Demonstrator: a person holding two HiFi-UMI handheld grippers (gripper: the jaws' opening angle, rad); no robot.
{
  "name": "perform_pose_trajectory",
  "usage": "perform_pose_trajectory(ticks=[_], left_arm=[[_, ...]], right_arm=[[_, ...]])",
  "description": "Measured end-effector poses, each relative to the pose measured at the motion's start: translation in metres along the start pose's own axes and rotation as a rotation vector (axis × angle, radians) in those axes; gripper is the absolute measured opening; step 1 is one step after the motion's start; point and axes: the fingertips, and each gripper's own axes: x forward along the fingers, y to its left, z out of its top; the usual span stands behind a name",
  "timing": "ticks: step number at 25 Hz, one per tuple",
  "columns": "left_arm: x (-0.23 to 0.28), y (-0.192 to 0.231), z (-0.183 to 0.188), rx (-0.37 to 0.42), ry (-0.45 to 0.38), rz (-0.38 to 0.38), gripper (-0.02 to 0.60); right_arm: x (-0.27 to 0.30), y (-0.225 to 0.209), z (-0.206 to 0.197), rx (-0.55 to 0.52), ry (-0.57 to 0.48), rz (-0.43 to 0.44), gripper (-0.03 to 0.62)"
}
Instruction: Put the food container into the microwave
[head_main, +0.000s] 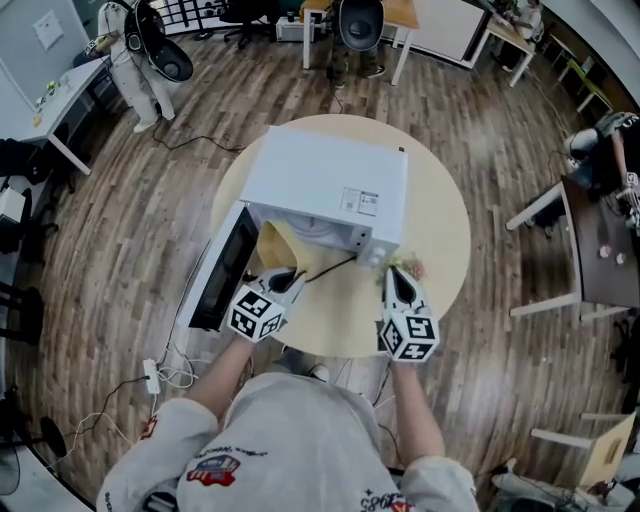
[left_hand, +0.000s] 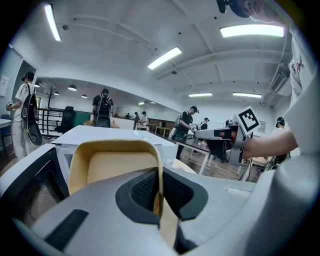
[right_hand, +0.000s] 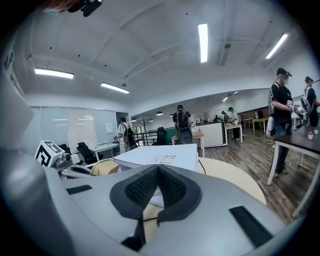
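Note:
A white microwave (head_main: 325, 180) stands on a round beige table (head_main: 440, 230) with its door (head_main: 222, 270) swung open to the left. My left gripper (head_main: 283, 281) is shut on the near rim of a tan food container (head_main: 283, 250), held at the mouth of the oven. In the left gripper view the container's thin wall (left_hand: 115, 165) runs between the pads of the left gripper (left_hand: 160, 192), with the microwave (left_hand: 100, 135) behind it. My right gripper (head_main: 397, 280) hovers by the microwave's front right corner, shut and empty; its view shows the closed right gripper (right_hand: 158, 172) facing the microwave (right_hand: 160, 156).
A black cable (head_main: 330, 268) runs from the microwave across the table between the grippers. A power strip (head_main: 152, 376) lies on the wooden floor at the left. Desks, office chairs and several people stand around the room beyond the table.

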Motion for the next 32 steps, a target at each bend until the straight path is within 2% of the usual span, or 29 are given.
perform_pose_trajectory(ticks=[11, 17, 21, 26, 28, 32], left_arm=[[0.032, 0.008, -0.035, 0.059, 0.192, -0.146, 0.006], [0.047, 0.013, -0.049, 0.096, 0.251, -0.181, 0.006], [0.060, 0.020, -0.054, 0.094, 0.280, -0.207, 0.006], [0.075, 0.034, -0.066, 0.117, 0.363, -0.188, 0.006], [0.081, 0.038, -0.071, 0.150, 0.392, -0.191, 0.006], [0.092, 0.047, -0.086, 0.269, 0.474, -0.189, 0.006]], right_arm=[[0.008, -0.009, 0.004, 0.010, 0.001, -0.049, 0.003], [0.000, -0.022, 0.009, 0.021, -0.008, -0.095, 0.003], [-0.009, -0.033, 0.008, 0.027, -0.011, -0.135, 0.003], [-0.019, -0.041, 0.004, 0.037, 0.000, -0.175, 0.003], [-0.021, -0.042, 0.003, 0.041, 0.000, -0.186, 0.003], [-0.023, -0.044, 0.004, 0.050, -0.006, -0.205, 0.003]])
